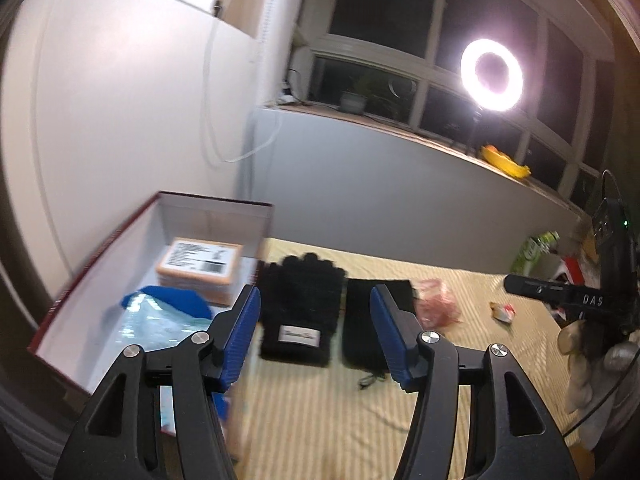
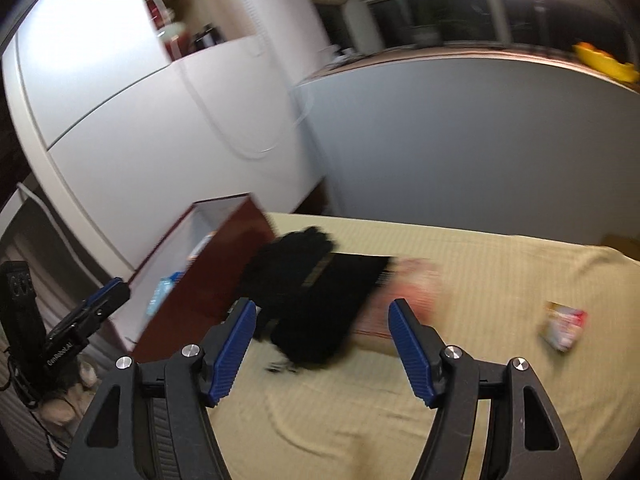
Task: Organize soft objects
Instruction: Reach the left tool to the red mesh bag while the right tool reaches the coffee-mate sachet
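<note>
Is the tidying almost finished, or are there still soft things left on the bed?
Partly done: the open red box already holds a blue cloth and an orange pack with a label. Nothing is in hand; the left gripper and right gripper are both open and empty. Still left on the beige bedcover: a black knitted glove, a flat black fabric piece and a pink bundle.

Black tongs, ribbed blue pads, silver screws

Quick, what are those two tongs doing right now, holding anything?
Left tongs: open, holding nothing; the black glove lies on the bed beyond them.
Right tongs: open, holding nothing.
</note>
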`<state>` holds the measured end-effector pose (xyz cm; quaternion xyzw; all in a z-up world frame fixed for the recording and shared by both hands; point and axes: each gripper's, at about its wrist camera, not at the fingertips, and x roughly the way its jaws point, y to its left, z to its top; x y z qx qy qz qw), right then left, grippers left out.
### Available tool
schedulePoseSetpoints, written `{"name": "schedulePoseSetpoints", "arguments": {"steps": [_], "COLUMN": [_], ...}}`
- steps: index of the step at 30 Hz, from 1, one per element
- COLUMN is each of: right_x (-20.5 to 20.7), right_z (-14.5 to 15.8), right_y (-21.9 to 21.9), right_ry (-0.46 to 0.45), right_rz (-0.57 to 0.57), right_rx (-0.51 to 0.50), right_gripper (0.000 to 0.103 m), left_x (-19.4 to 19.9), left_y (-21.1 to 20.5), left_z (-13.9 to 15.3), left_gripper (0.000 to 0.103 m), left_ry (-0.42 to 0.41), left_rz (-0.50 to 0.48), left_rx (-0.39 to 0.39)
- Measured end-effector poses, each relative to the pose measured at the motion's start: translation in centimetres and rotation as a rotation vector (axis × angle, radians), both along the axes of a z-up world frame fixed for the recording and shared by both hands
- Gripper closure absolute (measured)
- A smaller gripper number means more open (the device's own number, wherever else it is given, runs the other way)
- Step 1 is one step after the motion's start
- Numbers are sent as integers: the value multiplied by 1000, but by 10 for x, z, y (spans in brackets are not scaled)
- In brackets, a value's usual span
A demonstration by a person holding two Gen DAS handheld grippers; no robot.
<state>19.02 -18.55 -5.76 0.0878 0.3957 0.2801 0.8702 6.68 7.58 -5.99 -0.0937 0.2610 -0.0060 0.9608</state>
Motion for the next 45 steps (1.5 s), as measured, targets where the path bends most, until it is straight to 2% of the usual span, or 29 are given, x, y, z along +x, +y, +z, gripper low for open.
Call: {"name": "schedulePoseSetpoints", "arguments": {"steps": [6, 9, 13, 19, 23, 27, 35, 42, 45], "right_x": [0, 3, 10, 34, 52, 66, 83, 94, 96], "right_z": [-1, -5, -16, -48, -76, -94, -110, -116, -118], "right_y": [-68, -99, -134, -168, -185, -197, -188, -172, -162], "right_ry": [-2, 9, 36, 130, 240, 310, 352, 365, 348], "right_rz": [-123, -185, -250, -302, -314, -334, -320, -318, -322], "right_rx": [-14, -20, -39, -53, -2, 38, 21, -36, -89], "right_gripper": [36, 35, 35, 35, 35, 35, 35, 35, 35], "left_x": [12, 20, 35, 60, 80, 97, 125, 141, 146], "left_y": [-45, -69, -102, -139, -150, -161, -183, -195, -194], "left_z": [-4, -9, -17, -36, -47, -53, -76, -94, -96], "left_gripper": [47, 39, 38, 38, 38, 38, 38, 37, 30], "left_ry": [19, 27, 44, 95, 131, 147, 208, 232, 231], "left_rz": [-99, -159, -237, -326, -359, -384, -437, -453, -443], "left_rx": [38, 63, 103, 178, 216, 265, 330, 404, 406]}}
